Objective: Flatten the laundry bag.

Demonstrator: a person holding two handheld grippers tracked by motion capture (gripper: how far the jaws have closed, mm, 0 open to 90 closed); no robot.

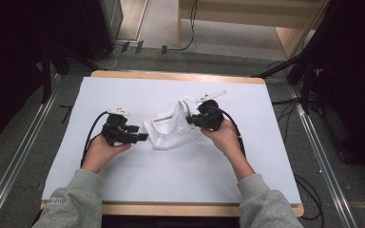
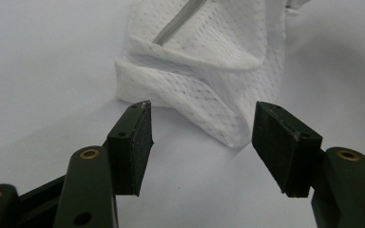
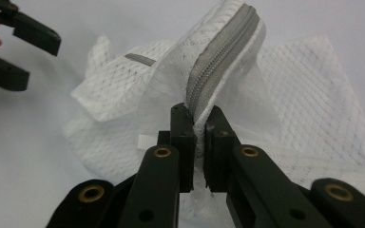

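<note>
At the centre of the counter [image 1: 123,190] lies the white mesh bag [image 1: 171,128]. The right hand-held gripper [image 3: 199,142] is clenched on its grey zipper [image 3: 221,61] edge. The left hand-held gripper [image 2: 202,142] stands released, the bag's lower corner just ahead, toward upper right of its view.

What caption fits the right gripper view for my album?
Right gripper pinching the grey zipper edge of a white mesh bag.
</note>
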